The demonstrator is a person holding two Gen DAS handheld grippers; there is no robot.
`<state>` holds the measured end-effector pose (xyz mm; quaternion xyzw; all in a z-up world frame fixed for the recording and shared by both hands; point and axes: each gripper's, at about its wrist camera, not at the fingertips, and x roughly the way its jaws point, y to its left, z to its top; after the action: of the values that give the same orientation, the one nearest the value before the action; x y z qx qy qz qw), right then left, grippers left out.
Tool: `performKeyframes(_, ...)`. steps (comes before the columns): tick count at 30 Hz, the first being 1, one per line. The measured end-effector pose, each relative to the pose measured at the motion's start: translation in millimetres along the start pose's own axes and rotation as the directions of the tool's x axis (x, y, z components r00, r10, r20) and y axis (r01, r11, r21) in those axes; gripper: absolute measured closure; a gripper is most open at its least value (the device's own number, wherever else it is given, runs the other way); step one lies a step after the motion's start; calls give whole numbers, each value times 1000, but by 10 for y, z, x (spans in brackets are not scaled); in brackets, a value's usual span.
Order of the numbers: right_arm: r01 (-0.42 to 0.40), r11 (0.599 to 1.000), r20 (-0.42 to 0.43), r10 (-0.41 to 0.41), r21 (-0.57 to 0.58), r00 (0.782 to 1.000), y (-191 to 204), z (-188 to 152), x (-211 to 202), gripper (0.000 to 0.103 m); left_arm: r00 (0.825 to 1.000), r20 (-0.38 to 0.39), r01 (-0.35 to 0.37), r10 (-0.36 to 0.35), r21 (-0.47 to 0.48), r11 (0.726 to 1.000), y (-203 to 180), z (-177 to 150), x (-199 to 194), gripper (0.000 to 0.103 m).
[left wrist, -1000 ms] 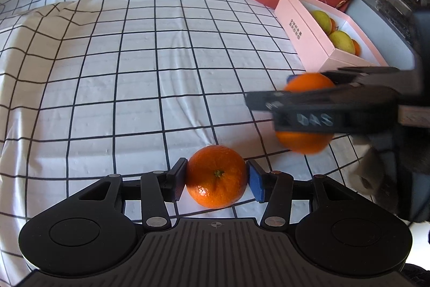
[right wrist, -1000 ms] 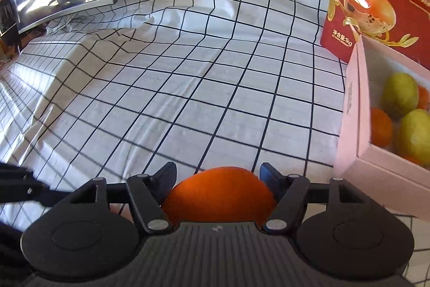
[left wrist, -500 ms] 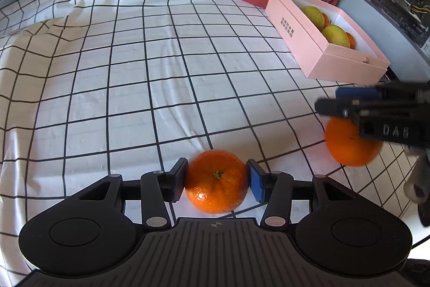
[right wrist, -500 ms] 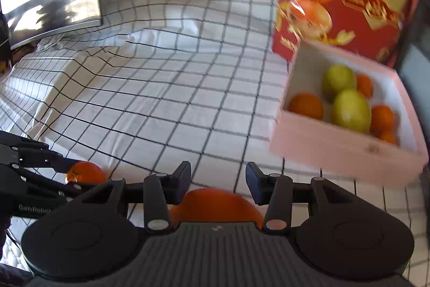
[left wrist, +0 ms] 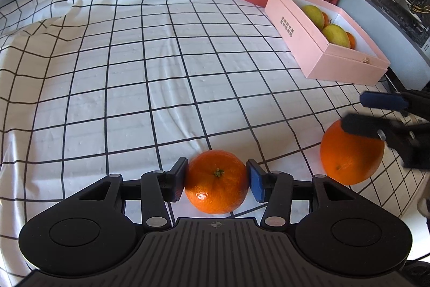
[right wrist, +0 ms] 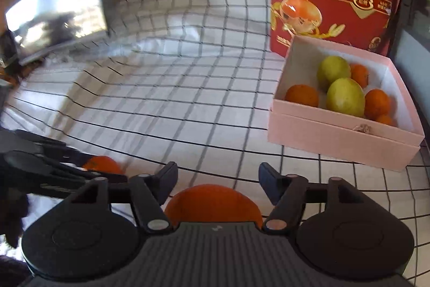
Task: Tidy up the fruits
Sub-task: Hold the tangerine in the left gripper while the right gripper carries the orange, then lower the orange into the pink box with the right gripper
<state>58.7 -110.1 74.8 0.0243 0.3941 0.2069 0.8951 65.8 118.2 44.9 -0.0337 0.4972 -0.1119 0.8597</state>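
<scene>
L fingers clamp small orange, as 1 s ago. R gripper: fingers now spread, clear of large orange, which they pinched 1 s ago; orange looks released short of pink box, so regrasp likely needed. Oranges: round, glossy, pebbled rind. Box: rigid card, part-filled, beyond both oranges on gridded cloth.

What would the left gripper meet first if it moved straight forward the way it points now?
Apart from the mandarin the left gripper holds, only the checked cloth lies ahead. The pink box sits off to the right, though depth is unclear.
</scene>
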Motion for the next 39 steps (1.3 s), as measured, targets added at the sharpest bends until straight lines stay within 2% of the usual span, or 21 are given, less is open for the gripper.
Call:
performKeyframes(5, -53, 994, -40, 50, -95, 998, 120, -147, -34, 25, 1000, -6, 0, 0, 5, 1000, 4, 14, 4, 50)
performKeyframes(10, 42, 979, -57, -55, -201, 997, 232, -287, 34, 21, 1000, -8, -10, 10, 13, 1000, -11, 11, 0, 50)
performKeyframes(14, 45, 976, -59, -59, -215, 996, 183, -360, 52, 20, 1000, -5, -12, 12, 27, 1000, -8, 0, -7, 50)
performKeyframes(18, 22, 977, -120, -48, -211, 992, 189, -411, 167, 20, 1000, 2, -14, 14, 42, 999, -13, -28, -22, 50)
performKeyframes(21, 52, 975, -118, -79, -217, 990, 263, -419, 183, 21, 1000, 1, -18, 18, 48, 999, -28, -30, -27, 50)
performKeyframes(25, 55, 987, -131, -75, -152, 989, 195, -377, 191, 21, 1000, 0, -27, 27, 83, 996, -52, -57, -39, 50)
performKeyframes(31, 123, 991, -135, -130, -61, 982, -74, -315, 119, 21, 998, 10, -68, 67, 169, 983, -135, -117, -37, 50)
performKeyframes(34, 142, 990, -125, -141, 1, 982, -255, -255, 44, 21, 998, 14, -69, 68, 168, 983, -133, -108, -38, 51)
performKeyframes(36, 159, 987, -107, -154, 36, 982, -359, -214, -34, 21, 999, 9, -53, 52, 144, 988, -119, -72, -39, 51)
performKeyframes(39, 183, 980, -73, -177, 75, 981, -494, -158, -198, 21, 1000, 7, 16, -17, 109, 994, -184, 122, -35, 51)
